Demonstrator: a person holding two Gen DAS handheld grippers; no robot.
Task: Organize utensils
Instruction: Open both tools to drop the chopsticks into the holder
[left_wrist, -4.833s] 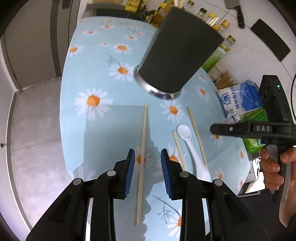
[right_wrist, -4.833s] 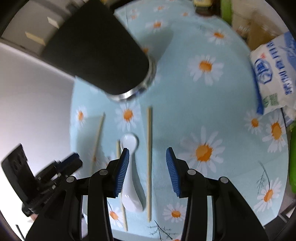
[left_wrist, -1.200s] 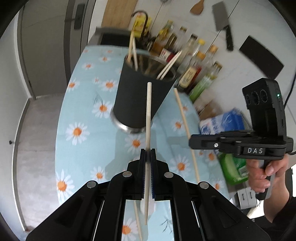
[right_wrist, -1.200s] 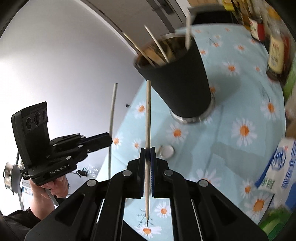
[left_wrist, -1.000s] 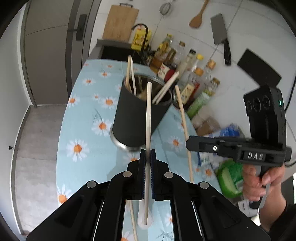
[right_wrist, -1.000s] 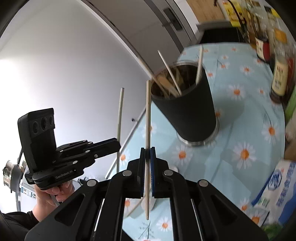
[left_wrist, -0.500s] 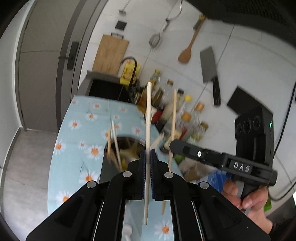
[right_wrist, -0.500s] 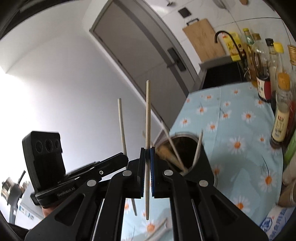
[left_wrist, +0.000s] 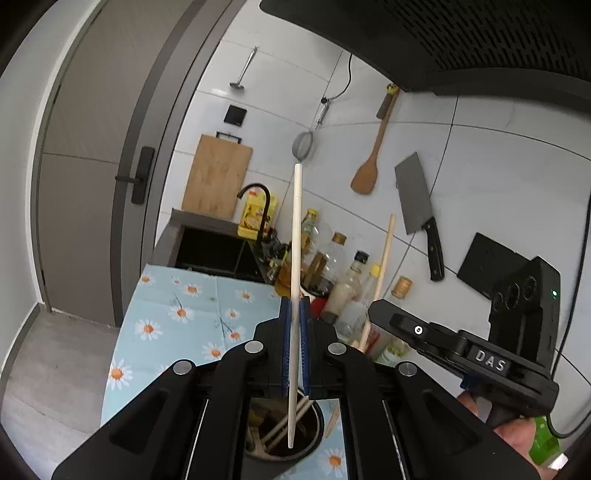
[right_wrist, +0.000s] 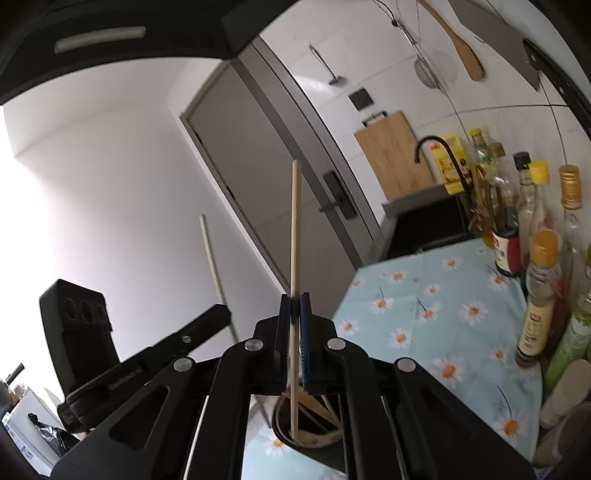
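1. Above the counter, with its daisy-print cloth, the left hand-held gripper is clamped on a pale chopstick held upright.
2. That chopstick's lower tip hangs over the mouth of the dark utensil cup, which holds other chopsticks.
3. Just beside it, the right hand-held gripper is clamped on a wooden chopstick, also upright, its tip over the same cup.
4. Sauce bottles line the wall side.
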